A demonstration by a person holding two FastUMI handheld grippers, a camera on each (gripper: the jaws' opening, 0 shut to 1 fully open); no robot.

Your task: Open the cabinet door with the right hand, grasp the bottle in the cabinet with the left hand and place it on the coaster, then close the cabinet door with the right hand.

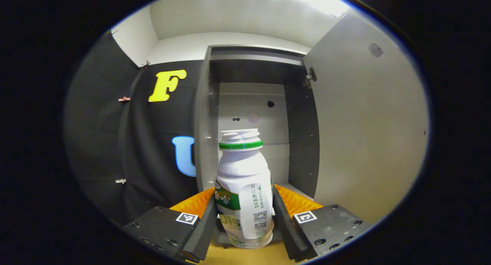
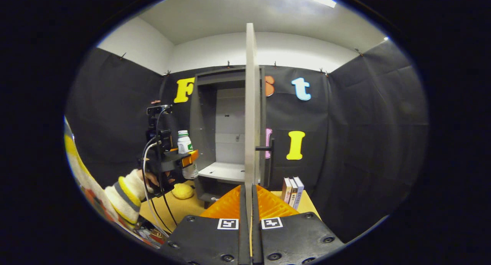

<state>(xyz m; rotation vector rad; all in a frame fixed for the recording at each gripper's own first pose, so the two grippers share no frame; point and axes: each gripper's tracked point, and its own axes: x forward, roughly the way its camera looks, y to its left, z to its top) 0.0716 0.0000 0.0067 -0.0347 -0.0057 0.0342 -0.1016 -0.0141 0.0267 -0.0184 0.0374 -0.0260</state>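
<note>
We've got the bottle point(image 1: 244, 188) clamped between the jaws of our left gripper point(image 1: 244, 219), upright, green ring under the cap, lifted out in front of the open cabinet point(image 1: 253, 115). In the right gripper view the left gripper point(image 2: 183, 161) hangs just left of the cabinet opening, above the desk point(image 2: 180, 209), with the bottle point(image 2: 186, 153) clear of the shelf point(image 2: 224, 171).

Our right gripper point(image 2: 247, 215) has its jaws pinched shut on the edge of the cabinet door point(image 2: 251, 104), which stands edge-on to us, swung wide, handle point(image 2: 266, 148) on the far face.

So the door is open, the bottle is out, and the placing is the step in hand. We can't pick out the coaster from here; a yellow round thing point(image 2: 182, 191) lies on the desk below the left gripper, but we can't tell what it is.

What could bite us? The grip sits low on the body, so a quick swing might tip the bottle in the jaws. Setting it down off-centre or tilted could topple it. And if the right hand lets the door drift, it may swing in towards the left arm. The books point(image 2: 292, 190) stand near the door's foot, worth minding on the close.
</note>
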